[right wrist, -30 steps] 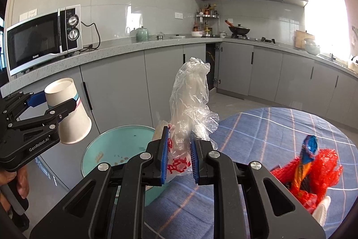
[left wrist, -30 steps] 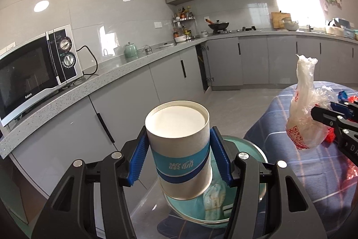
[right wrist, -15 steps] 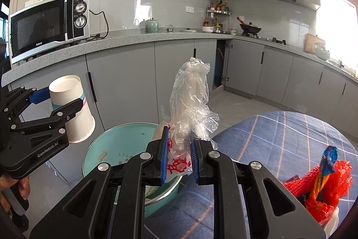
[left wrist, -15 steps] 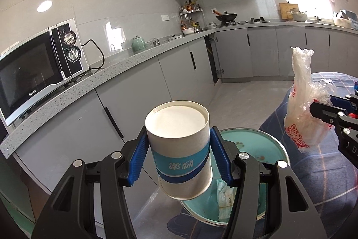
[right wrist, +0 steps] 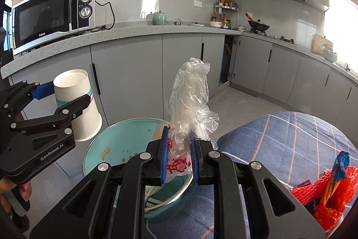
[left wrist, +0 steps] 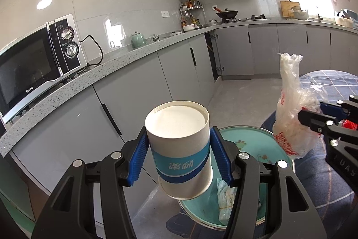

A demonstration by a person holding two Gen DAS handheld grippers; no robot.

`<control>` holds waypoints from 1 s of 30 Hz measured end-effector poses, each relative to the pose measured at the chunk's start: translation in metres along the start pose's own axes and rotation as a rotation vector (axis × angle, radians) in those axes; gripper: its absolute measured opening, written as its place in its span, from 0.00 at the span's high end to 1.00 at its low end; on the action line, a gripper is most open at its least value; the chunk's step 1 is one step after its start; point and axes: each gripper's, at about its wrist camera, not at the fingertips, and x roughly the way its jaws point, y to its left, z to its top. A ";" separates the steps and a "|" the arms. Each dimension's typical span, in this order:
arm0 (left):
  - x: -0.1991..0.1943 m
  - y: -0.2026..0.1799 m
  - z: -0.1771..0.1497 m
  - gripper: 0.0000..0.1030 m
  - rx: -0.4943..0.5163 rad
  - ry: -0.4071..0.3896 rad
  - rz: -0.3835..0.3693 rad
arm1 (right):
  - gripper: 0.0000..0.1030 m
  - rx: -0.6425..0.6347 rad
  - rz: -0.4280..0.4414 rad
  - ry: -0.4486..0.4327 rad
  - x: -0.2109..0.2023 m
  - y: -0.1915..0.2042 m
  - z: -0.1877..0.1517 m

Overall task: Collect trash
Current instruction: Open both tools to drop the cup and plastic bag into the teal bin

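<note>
So the trash here is a white paper cup (left wrist: pixel 179 149) with a blue band, and it's clamped between the blue pads of the left gripper (left wrist: pixel 179 157), one pad on each side of the band, cup roughly upright with a slight tilt and its open mouth up. It's held in the air over the near edge of a teal bin (left wrist: pixel 250 142). From the right wrist view the same cup (right wrist: pixel 76 104) sits to the left of the bin (right wrist: pixel 125 138), leaning a bit.

The other piece of trash is a crumpled clear plastic bag (right wrist: pixel 190 109) with red print near the bottom. The right gripper (right wrist: pixel 179 160) is pinched tight on its lower part, the rest of the bag sticking up above the fingers. It hangs right at the bin's rim, on the side nearest the table. In the left view that bag (left wrist: pixel 293 113) is off to the right of the cup, well apart from it.

There's already some crumpled wrapper stuff (left wrist: pixel 226 198) lying inside the bin. A red mesh bag (right wrist: pixel 329 192) with a colourful wrapper sits on the blue checked tablecloth (right wrist: pixel 279 138) to the right. Behind it all, a grey counter (right wrist: pixel 138 29) with a microwave (right wrist: pixel 51 15) and a green kettle (right wrist: pixel 159 18).
</note>
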 end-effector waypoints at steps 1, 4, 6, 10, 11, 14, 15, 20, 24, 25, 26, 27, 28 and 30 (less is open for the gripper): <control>0.001 0.000 0.000 0.46 0.000 0.001 0.000 | 0.82 -0.002 0.003 0.007 0.003 0.001 0.000; 0.003 -0.001 -0.001 0.44 -0.001 0.004 -0.009 | 0.78 -0.006 0.009 0.021 0.010 0.002 -0.002; 0.005 -0.002 -0.003 0.37 -0.001 0.003 -0.017 | 0.71 -0.001 0.013 0.023 0.012 0.003 -0.002; 0.004 -0.005 -0.004 0.27 0.005 -0.002 -0.022 | 0.61 0.006 0.007 0.037 0.016 0.002 -0.006; 0.004 -0.006 -0.004 0.27 0.008 -0.003 -0.025 | 0.59 0.008 0.006 0.039 0.016 0.002 -0.007; 0.004 -0.006 -0.004 0.26 0.010 -0.003 -0.023 | 0.58 0.015 0.000 0.044 0.016 -0.001 -0.009; 0.004 -0.006 -0.004 0.26 0.008 -0.002 -0.023 | 0.56 0.018 -0.005 0.043 0.015 -0.002 -0.010; 0.003 -0.004 -0.004 0.27 0.006 -0.005 -0.024 | 0.53 0.041 -0.017 0.045 0.012 -0.010 -0.014; 0.002 -0.007 -0.004 0.27 0.015 -0.008 -0.017 | 0.52 0.060 -0.032 0.039 0.006 -0.015 -0.016; 0.001 -0.007 -0.004 0.27 0.015 -0.008 -0.019 | 0.52 0.062 -0.034 0.038 0.004 -0.016 -0.016; 0.000 -0.008 -0.004 0.27 0.018 -0.010 -0.018 | 0.51 0.065 -0.039 0.035 0.002 -0.017 -0.016; 0.000 -0.009 -0.004 0.26 0.020 -0.011 -0.018 | 0.51 0.068 -0.042 0.034 0.001 -0.017 -0.017; -0.001 -0.010 -0.004 0.26 0.021 -0.010 -0.021 | 0.51 0.070 -0.047 0.034 -0.003 -0.019 -0.017; -0.004 -0.012 -0.004 0.26 0.023 -0.013 -0.029 | 0.51 0.078 -0.057 0.035 -0.008 -0.021 -0.019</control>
